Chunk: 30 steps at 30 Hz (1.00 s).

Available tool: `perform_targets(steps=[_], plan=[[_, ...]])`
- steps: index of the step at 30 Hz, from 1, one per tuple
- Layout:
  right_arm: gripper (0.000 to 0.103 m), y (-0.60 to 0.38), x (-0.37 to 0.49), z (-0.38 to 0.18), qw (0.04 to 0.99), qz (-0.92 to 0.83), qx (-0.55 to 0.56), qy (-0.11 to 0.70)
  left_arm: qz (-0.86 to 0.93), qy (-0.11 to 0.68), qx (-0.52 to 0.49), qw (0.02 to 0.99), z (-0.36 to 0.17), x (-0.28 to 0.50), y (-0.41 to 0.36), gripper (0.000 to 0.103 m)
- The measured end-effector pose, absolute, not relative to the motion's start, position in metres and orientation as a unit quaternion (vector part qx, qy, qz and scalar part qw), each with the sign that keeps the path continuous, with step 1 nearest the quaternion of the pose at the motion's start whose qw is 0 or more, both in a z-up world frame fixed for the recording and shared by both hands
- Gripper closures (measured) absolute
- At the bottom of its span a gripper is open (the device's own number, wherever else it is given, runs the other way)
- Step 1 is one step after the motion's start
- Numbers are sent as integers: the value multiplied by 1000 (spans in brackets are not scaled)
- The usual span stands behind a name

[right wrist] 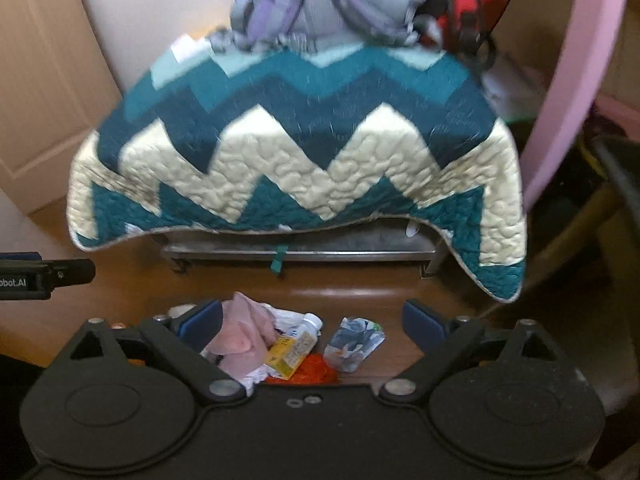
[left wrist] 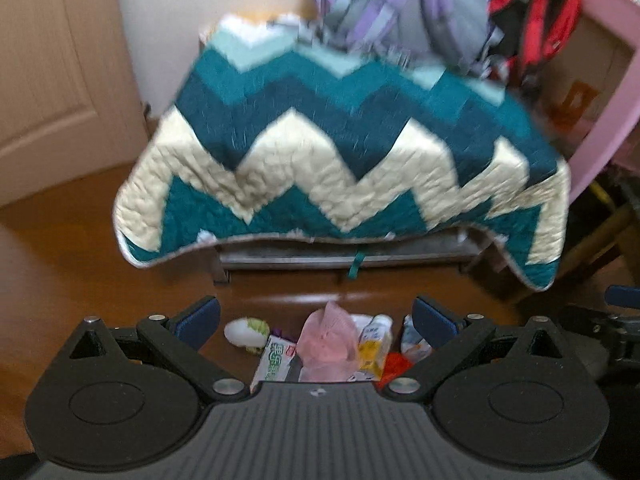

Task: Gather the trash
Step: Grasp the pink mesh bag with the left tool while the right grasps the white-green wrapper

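Trash pile (right wrist: 288, 344) on floor; bottle (right wrist: 298, 344) cap points toward quilt (right wrist: 304, 152).

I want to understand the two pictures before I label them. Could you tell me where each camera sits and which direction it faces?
Left wrist: on the left gripper, looking forward and down at floor trash and a zigzag quilt; its own open jaws show, and part of the other gripper at the right edge.
Right wrist: on the right gripper, facing the same way; its open jaws show, nothing between the pads, and the left gripper's tip at the left edge.
Shared: the quilt, the pink cloth, the yellow carton, the purple backpack.
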State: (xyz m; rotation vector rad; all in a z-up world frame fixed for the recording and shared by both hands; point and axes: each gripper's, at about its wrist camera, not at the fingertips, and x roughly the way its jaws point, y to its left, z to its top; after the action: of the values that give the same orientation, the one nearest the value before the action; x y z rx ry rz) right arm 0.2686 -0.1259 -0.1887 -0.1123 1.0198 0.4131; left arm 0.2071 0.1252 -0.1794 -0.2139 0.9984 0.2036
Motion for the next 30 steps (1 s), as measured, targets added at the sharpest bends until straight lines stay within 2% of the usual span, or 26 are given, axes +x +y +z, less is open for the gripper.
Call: perform_targets(steps=[6, 11, 18, 22, 30], plan=[[12, -120, 320, -271, 819, 174, -70, 542, 85, 526, -128, 836, -260, 263, 136, 0], [13, -131, 359, -338, 793, 128, -27, 595, 92, 561, -162, 807, -324, 299, 134, 0], [13, -135, 386, -434, 755, 93, 13, 649, 85, 596, -160, 782, -404, 336, 120, 0], [13, -136, 398, -473, 735, 75, 46, 672, 76, 612, -149, 773, -441, 353, 113, 0], [15, -122, 408, -530, 706, 71, 36, 703, 78, 648, -142, 744, -501, 363, 109, 1]])
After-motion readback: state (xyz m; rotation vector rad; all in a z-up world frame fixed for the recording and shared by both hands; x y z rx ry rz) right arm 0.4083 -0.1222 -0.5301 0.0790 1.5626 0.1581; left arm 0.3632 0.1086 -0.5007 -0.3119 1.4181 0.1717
